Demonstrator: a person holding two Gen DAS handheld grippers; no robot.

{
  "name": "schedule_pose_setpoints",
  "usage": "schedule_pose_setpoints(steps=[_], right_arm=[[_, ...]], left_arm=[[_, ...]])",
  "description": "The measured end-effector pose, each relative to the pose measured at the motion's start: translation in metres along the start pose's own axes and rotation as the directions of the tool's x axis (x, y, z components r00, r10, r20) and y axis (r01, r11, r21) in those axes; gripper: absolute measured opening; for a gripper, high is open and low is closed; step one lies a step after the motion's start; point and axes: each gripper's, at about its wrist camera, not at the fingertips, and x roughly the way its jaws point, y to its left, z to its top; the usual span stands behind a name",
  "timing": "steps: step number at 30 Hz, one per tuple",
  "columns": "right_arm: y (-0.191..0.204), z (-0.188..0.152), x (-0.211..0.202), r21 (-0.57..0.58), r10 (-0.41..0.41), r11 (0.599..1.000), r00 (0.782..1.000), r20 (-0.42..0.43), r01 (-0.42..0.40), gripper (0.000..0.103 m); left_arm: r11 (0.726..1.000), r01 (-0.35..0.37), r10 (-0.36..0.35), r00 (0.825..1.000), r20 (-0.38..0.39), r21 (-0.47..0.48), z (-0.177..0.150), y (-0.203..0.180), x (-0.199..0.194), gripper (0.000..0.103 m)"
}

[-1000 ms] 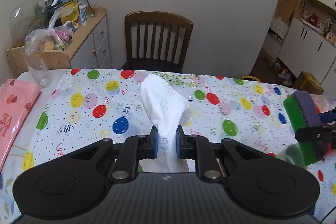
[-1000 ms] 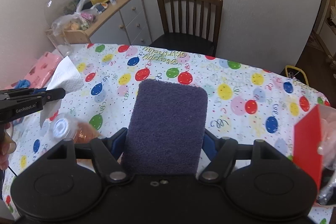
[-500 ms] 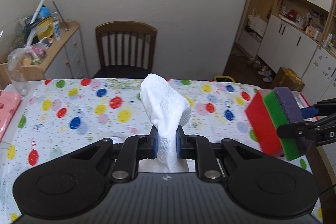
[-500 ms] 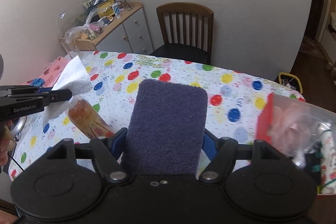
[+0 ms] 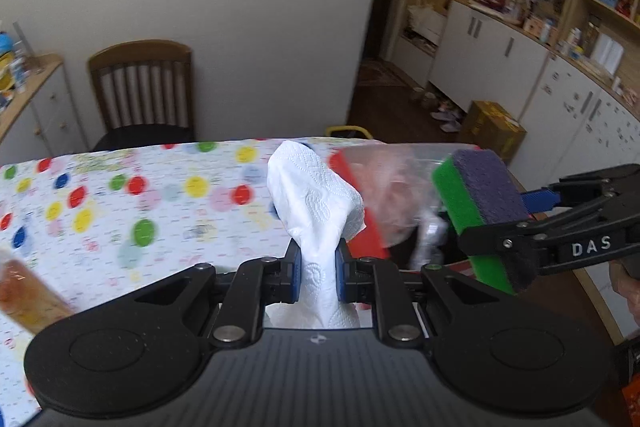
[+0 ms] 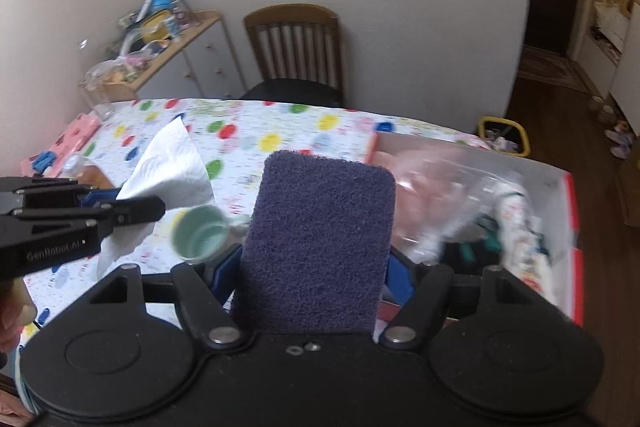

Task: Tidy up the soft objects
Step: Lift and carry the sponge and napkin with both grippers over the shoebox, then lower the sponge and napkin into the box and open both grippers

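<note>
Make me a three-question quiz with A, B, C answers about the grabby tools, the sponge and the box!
1. Where is the red box?
A. On the chair
B. At the table's right end
C. On the floor

2. What colour is the sponge under its purple top?
A. Green
B. Yellow
C. Pink

3. What is the left tool doing?
A. Hanging open
B. Pinching a mint cup
C. Pinching a white paper towel

Answers:
1. B, the right wrist view shows the box on the balloon tablecloth at the right end.
2. A, the left wrist view shows a green layer beside the purple one, held in the right tool.
3. C, the towel is squeezed between its blue pads.
</note>
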Motion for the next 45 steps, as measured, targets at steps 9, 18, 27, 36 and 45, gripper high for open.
schedule_pose_setpoints(steps=[9, 18, 27, 36, 45], right_arm=[[-0.084, -0.017, -0.012, 0.078, -0.100, 0.992, 0.995, -0.003, 0.100, 0.072], [-0.154, -0.020, 0.006, 0.154, -0.168, 0.973, 0.985, -0.035, 0.171, 0.072], [-0.174, -0.010, 0.057, 0.117, -0.146, 0.980, 0.983, -0.112, 0.159, 0.072], [-0.171, -0.018, 0.087, 0.098, -0.086, 0.990, 0.986, -0.142, 0.101, 0.071], [-0.170, -0.018, 0.095, 0.119, -0.063, 0.990, 0.988, -0.141, 0.080, 0.072]], left_arm=[[0.998, 0.046, -0.044, 0.998, -0.037, 0.041, 0.007, -0.078, 0.053, 0.016], [0.997, 0.029, -0.023, 0.996, -0.084, 0.073, 0.018, -0.117, 0.111, 0.016], [0.993, 0.001, 0.010, 0.996, -0.093, 0.120, 0.032, -0.139, 0.164, 0.016], [0.998, 0.018, -0.008, 0.987, -0.162, 0.059, 0.036, -0.127, 0.205, 0.016], [0.999, 0.025, -0.017, 0.969, -0.246, 0.031, 0.023, -0.120, 0.232, 0.016]])
